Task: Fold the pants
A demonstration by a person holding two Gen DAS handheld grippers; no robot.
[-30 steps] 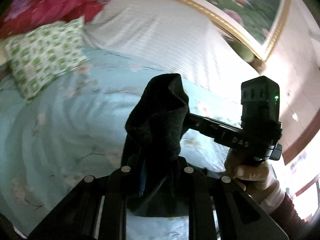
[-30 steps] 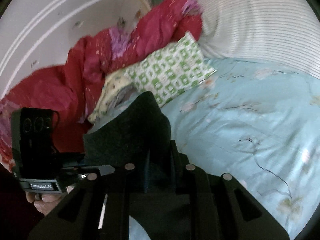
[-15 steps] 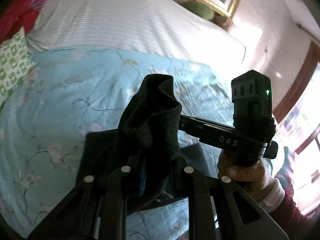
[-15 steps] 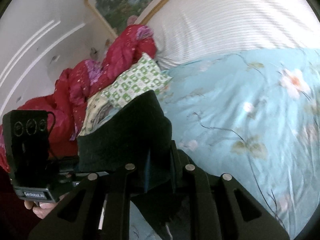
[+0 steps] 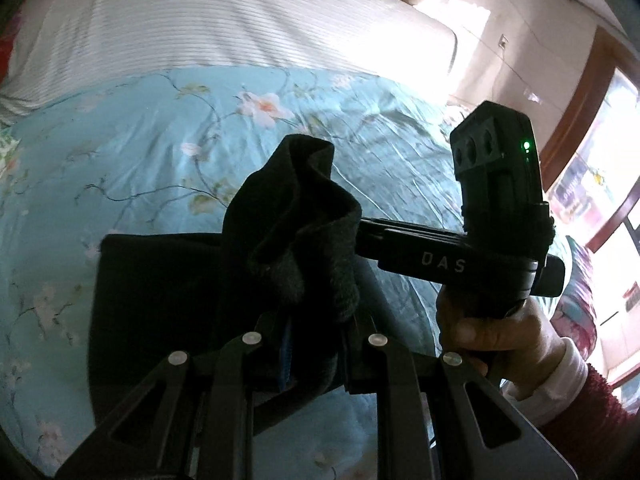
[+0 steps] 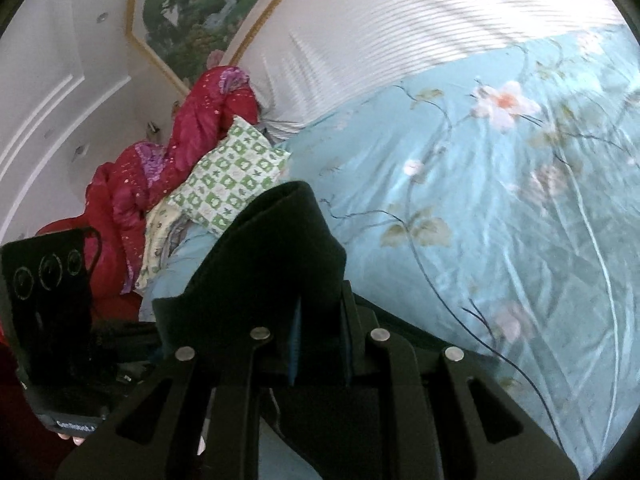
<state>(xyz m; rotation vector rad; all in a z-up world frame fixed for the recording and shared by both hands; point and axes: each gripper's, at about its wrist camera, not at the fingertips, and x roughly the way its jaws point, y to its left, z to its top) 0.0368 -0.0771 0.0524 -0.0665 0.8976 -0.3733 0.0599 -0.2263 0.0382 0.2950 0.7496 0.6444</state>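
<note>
Left wrist view shows the left gripper (image 5: 316,320) and right gripper (image 5: 360,236) each clamped on the black pants (image 5: 160,280), lifted edge stretched between them above the floral bedsheet (image 5: 160,140).

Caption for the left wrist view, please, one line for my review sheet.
Left gripper clamps bunched dark pants above the floral bedspread; right gripper pinches them alongside.

Black pants (image 5: 168,304); turquoise floral bedsheet (image 6: 500,220); green-white checked pillow (image 6: 232,176); red quilt (image 6: 200,120).
</note>
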